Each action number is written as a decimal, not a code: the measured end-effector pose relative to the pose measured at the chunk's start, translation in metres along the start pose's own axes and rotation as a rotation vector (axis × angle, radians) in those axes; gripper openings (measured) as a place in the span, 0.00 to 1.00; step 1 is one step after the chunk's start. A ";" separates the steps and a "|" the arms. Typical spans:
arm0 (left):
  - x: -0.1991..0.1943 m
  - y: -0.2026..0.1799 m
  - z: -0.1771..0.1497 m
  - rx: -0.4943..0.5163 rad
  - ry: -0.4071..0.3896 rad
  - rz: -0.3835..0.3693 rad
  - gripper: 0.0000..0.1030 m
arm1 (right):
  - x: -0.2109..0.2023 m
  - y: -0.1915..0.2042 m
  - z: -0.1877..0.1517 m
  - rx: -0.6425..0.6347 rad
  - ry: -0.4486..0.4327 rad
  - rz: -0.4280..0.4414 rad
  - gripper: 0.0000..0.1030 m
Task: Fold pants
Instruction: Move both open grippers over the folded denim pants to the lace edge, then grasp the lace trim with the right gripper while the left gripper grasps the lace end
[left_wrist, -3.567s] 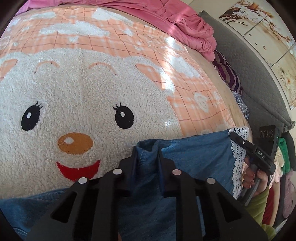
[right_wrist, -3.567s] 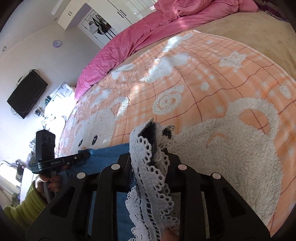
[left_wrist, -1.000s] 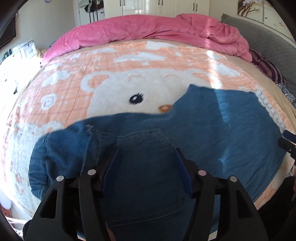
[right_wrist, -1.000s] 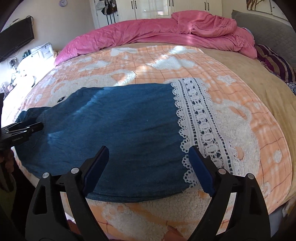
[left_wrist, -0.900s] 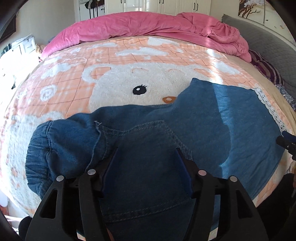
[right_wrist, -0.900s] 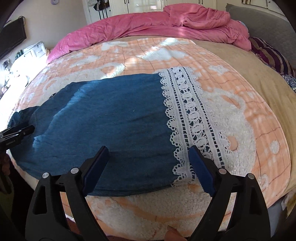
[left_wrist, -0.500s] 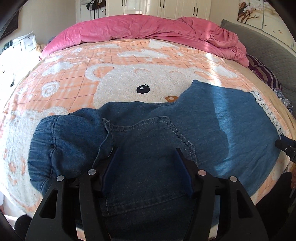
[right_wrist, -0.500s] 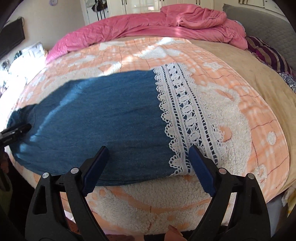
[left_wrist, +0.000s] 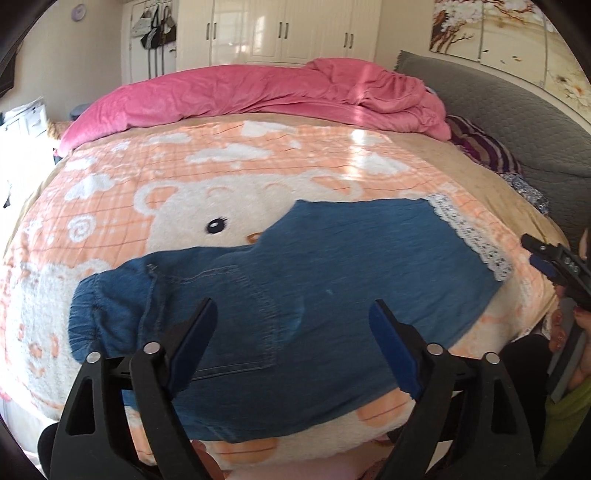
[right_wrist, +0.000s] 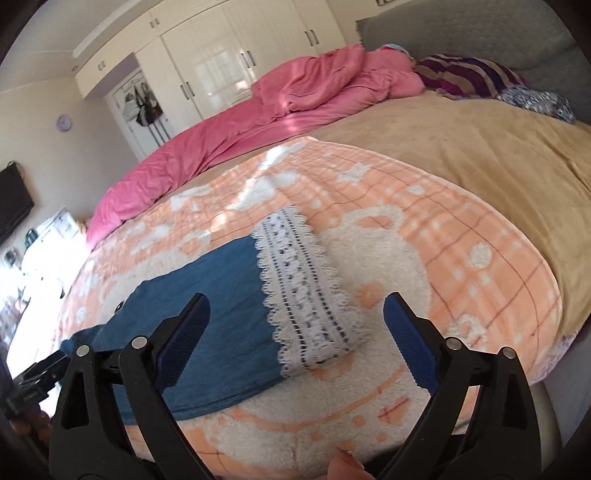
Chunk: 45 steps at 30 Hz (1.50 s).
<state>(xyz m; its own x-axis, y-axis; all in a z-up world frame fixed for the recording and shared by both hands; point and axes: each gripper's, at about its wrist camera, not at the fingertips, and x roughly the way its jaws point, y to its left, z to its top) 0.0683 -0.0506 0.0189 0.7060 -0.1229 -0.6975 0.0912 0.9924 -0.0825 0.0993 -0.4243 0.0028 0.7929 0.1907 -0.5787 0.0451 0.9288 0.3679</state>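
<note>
Left view: pants (left_wrist: 332, 280) waistband, pocket; right view: lace hem. Both grippers just spread wider, nothing between.

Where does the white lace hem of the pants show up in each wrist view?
Left wrist view: lace hem right of centre, at the far right end of the pants.
Right wrist view: lace hem near centre, just beyond the open jaws.
Shared landmark: pink duvet along the far side of the bed.

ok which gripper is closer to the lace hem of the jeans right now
Right. The right gripper hangs open just in front of the lace hem; the left gripper is open over the waist end, at the far end of the jeans.
</note>
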 end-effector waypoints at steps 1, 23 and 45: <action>0.000 -0.006 0.002 0.008 -0.002 -0.015 0.88 | 0.001 -0.004 -0.001 0.014 0.006 -0.002 0.87; 0.102 -0.117 0.089 0.166 0.098 -0.121 0.95 | 0.040 -0.016 -0.028 0.049 0.136 -0.005 0.80; 0.248 -0.182 0.148 0.221 0.254 -0.381 0.74 | 0.041 -0.028 -0.025 0.069 0.100 0.118 0.48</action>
<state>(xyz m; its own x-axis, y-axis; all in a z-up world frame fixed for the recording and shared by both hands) 0.3307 -0.2624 -0.0339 0.4031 -0.4437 -0.8004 0.4751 0.8490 -0.2313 0.1152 -0.4339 -0.0496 0.7308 0.3312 -0.5969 -0.0002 0.8745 0.4850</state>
